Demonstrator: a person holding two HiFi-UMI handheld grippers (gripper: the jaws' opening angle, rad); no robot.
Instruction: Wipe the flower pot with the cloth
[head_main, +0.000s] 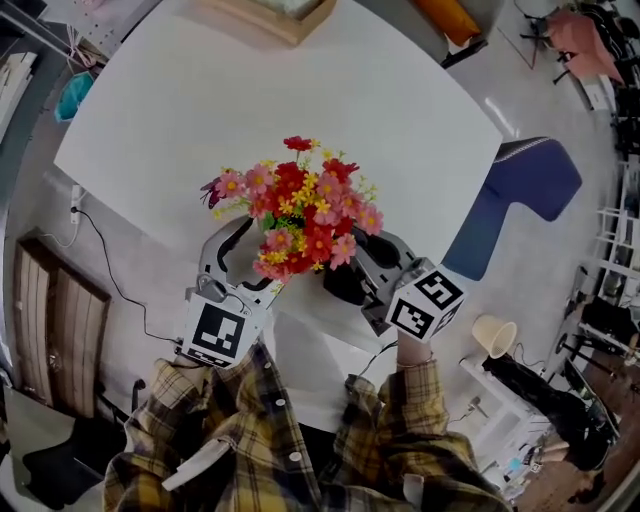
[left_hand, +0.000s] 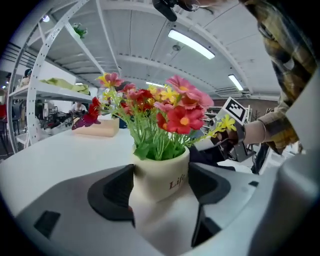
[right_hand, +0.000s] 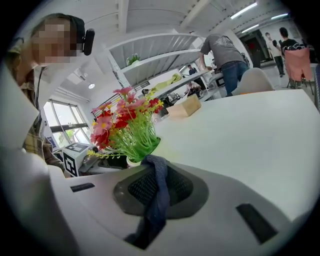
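Plaid sleeves (head_main: 250, 420) are filling the bottom of the head view, and beyond them both tools are reaching toward a bunch of red, pink and yellow flowers (head_main: 300, 215) at the near edge of the white tabletop (head_main: 250, 100). From this angle the left hand-held gripper (head_main: 250, 258) is coming in from the left of the blooms and the right hand-held gripper (head_main: 350, 278) from the right, each showing its marker cube. Seen from the left gripper view, the cream flower pot (left_hand: 161, 175) is sitting between the jaws, with both dark pads (left_hand: 112, 192) pressing against its sides, so this tool is clamping the pot; green stems are rising from it, and a wooden box (left_hand: 100, 127) is lying farther back on the tabletop. Seen from the right gripper view, the jaws are closing together on a dark blue cloth (right_hand: 156, 200), which is hanging down across the pad; its upper end is sitting near the pot, though whether they are touching cannot be told.
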